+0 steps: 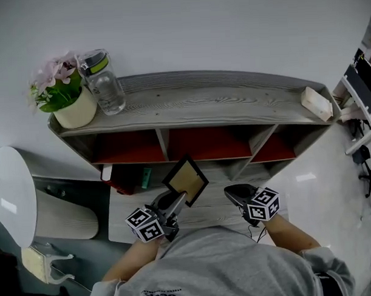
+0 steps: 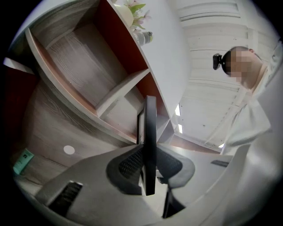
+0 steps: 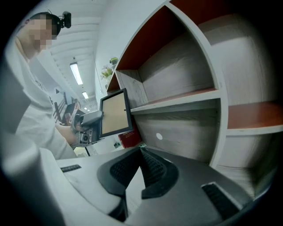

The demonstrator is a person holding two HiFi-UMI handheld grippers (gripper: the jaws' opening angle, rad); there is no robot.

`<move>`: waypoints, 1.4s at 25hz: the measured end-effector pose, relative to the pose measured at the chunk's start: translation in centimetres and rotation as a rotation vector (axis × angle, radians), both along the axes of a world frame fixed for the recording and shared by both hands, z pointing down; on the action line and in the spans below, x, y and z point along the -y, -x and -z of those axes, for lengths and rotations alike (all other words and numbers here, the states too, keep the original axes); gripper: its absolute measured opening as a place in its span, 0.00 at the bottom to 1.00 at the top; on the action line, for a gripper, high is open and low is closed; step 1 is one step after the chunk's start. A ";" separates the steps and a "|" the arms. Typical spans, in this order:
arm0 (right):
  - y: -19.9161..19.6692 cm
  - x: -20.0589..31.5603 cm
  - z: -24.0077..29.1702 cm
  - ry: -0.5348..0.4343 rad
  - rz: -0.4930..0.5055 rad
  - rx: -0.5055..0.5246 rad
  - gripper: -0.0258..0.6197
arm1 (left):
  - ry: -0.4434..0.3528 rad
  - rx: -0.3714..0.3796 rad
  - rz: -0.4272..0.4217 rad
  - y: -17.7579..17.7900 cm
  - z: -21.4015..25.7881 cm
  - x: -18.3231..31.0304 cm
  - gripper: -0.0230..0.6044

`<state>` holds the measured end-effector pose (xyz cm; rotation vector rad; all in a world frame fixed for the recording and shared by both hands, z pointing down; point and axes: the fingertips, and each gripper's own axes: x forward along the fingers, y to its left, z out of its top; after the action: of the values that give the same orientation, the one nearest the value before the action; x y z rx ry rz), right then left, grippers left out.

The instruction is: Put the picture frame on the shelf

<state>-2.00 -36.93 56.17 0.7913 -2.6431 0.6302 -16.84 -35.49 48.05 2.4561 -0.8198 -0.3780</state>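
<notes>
Head view has my left tool (image 1: 177, 200) clamped on one edge of the picture frame (image 1: 186, 179). It is held in the air just in front of the shelf (image 1: 202, 101), below its top board. In the left gripper view the frame (image 2: 150, 128) stands edge-on between the pads, which press on both faces. My right tool (image 3: 141, 170) is closed on nothing, tips together, beside the frame and apart from it.

I judge the frame light and stiff. Its front may be smooth and breakable, and a pinch on one edge lets it swing. I would keep hold on the border, not the panel, and set it down gently.

On the top board a flower pot (image 1: 72, 109) and a bottle (image 1: 104, 83) fill the left end. A pale block (image 1: 316, 103) lies at the right end, and the middle is bare. A red box (image 1: 123, 180) sits in a lower left compartment. The dividers (image 1: 163, 144) between compartments are what the frame's corners could catch on.
</notes>
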 end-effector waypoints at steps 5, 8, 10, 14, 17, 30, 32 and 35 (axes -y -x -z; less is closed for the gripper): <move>-1.4 0.7 0.7 -0.016 0.061 0.041 0.07 | 0.081 -0.120 0.069 -2.0 0.4 0.9 0.19; -2.1 0.5 0.6 -0.017 0.089 0.054 0.07 | 0.130 -0.191 0.094 -3.3 0.4 1.4 0.19; -2.6 0.3 0.5 -0.019 0.100 0.060 0.07 | 0.174 -0.269 0.121 -3.6 0.4 2.1 0.19; -4.0 0.2 0.5 -0.017 0.088 0.069 0.07 | 0.211 -0.398 0.166 -3.9 0.8 4.1 0.19; -5.0 0.1 0.4 -0.012 0.072 0.067 0.07 | 0.264 -0.494 0.216 -3.4 0.1 5.3 0.19; -6.3 -0.4 0.4 -0.013 0.037 0.062 0.07 | 0.538 -0.748 0.340 -3.5 -2.9 8.5 0.19; -6.3 -0.5 0.4 -0.011 0.034 0.061 0.07 | 0.533 -0.749 0.317 -3.6 -2.5 8.8 0.20; -6.2 -0.8 0.3 -0.008 0.035 0.060 0.07 | 0.526 -0.732 0.281 -3.8 -2.0 8.9 0.32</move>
<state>4.17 -36.18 55.85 0.7381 -2.7087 0.6441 -13.06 -44.41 50.09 1.5426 -0.7964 -0.9528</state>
